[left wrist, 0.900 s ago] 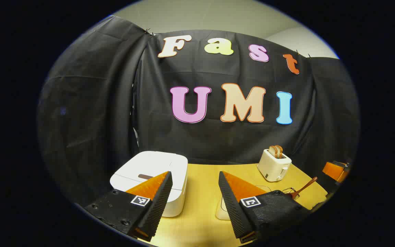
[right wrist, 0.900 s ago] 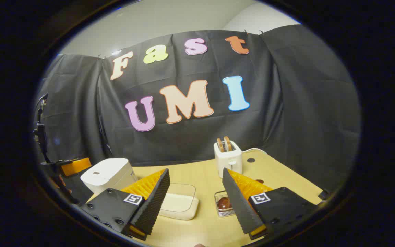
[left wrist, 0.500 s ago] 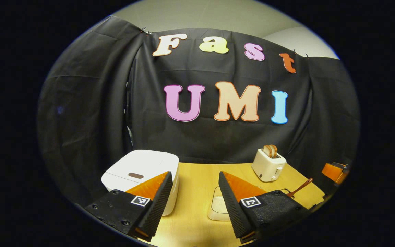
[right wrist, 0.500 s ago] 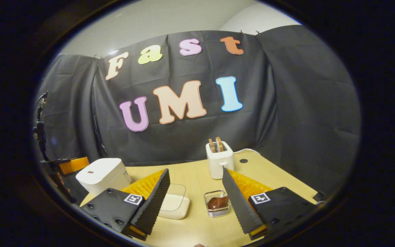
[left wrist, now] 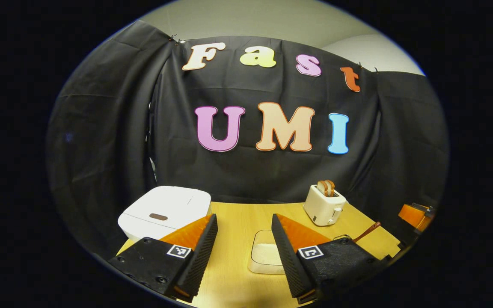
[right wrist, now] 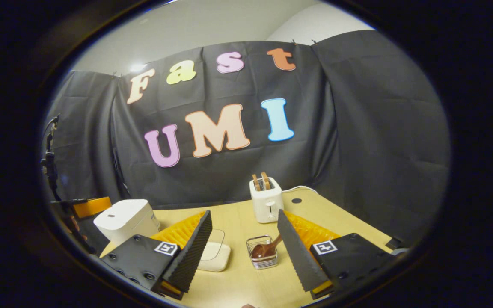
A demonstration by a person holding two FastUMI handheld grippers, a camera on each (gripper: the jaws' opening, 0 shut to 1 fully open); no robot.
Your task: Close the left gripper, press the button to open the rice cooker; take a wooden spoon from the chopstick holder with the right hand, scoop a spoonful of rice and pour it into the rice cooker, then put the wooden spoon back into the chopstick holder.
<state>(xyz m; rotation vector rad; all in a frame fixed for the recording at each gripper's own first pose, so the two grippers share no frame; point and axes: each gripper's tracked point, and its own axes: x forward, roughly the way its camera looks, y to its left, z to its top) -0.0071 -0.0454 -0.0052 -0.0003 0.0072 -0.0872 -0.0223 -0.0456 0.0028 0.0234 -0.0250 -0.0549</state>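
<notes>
Left gripper view: left gripper [left wrist: 243, 252] w/ fingers spread wide, nothing between them, up over the wooden table [left wrist: 238, 218]. Using the toaster [left wrist: 324, 205] as landmark: rice cooker [left wrist: 165, 211] sits well to its left, lid shut, dark button [left wrist: 158, 217] on top. Rice container [left wrist: 265, 256] is nearer the camera than the toaster. One wooden spoon [left wrist: 366, 231], handle slanting up-right, just right of the toaster.

Right gripper view: right gripper [right wrist: 244, 246] also spread, holding nothing. One toaster [right wrist: 266, 200] w/ 2 bread slices. Chopstick holder [right wrist: 262, 252], clear, just in front of it; spoon [right wrist: 267, 248] inside, bowl down, handle tilted up-right. Rice container [right wrist: 214, 256] and rice cooker [right wrist: 126, 219] off to the toaster's left. The other gripper [right wrist: 88, 205] shows at the far left edge.
</notes>
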